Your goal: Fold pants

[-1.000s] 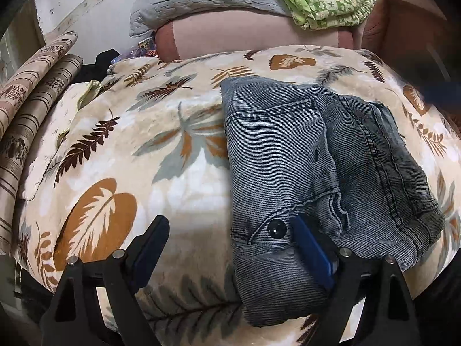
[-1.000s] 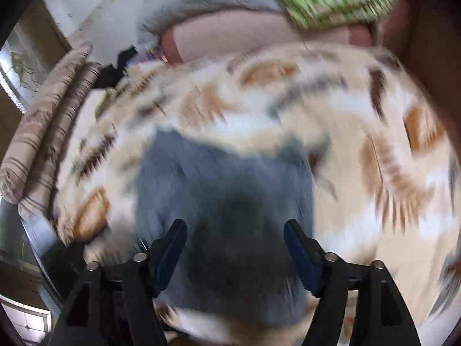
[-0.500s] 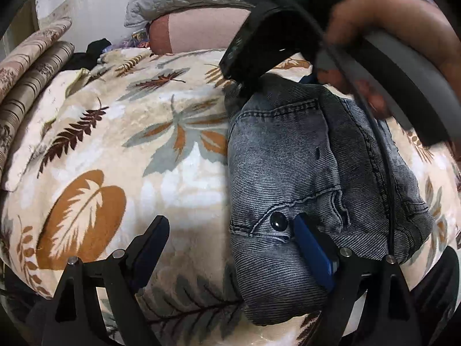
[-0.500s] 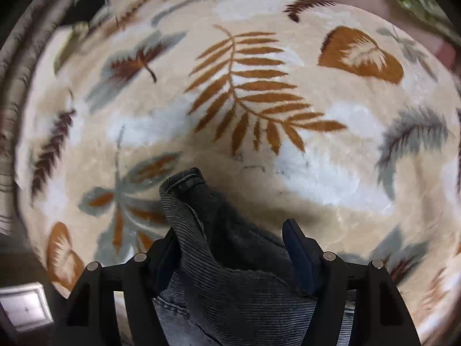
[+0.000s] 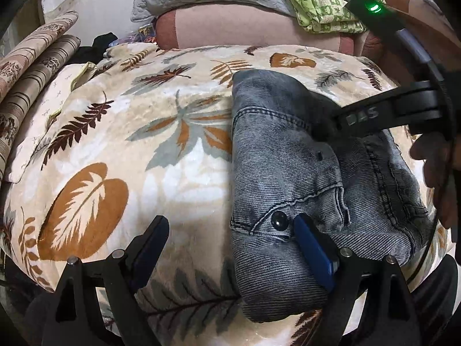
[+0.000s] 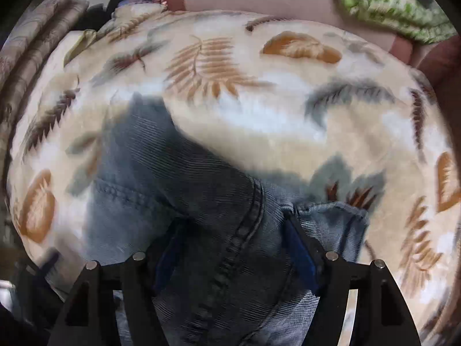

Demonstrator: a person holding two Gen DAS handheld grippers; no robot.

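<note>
Your folded pants [image 5: 311,173] lie on the leaf-print blanket [image 5: 121,150], with striped cushions [image 5: 26,69] at the left edge and a green cloth [image 5: 322,5] piled behind. Your left gripper [image 5: 230,248] has its fingers spread wide — one pad touches the denim beside the button [image 5: 279,220]. Your right gripper [image 6: 230,248] sits over the pants with denim between its fingers — that view is blurred, so you cannot tell whether they pinch it.

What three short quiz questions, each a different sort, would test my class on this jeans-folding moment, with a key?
1. True or false: the folded jeans lie on a leaf-print blanket.
2. The left gripper is: A) wide open, B) shut on the jeans, C) out of view.
3. Fill in: a round dark ___ sits beside the left gripper's blue pad.

Key: 1 true; 2 A; 3 button.
</note>
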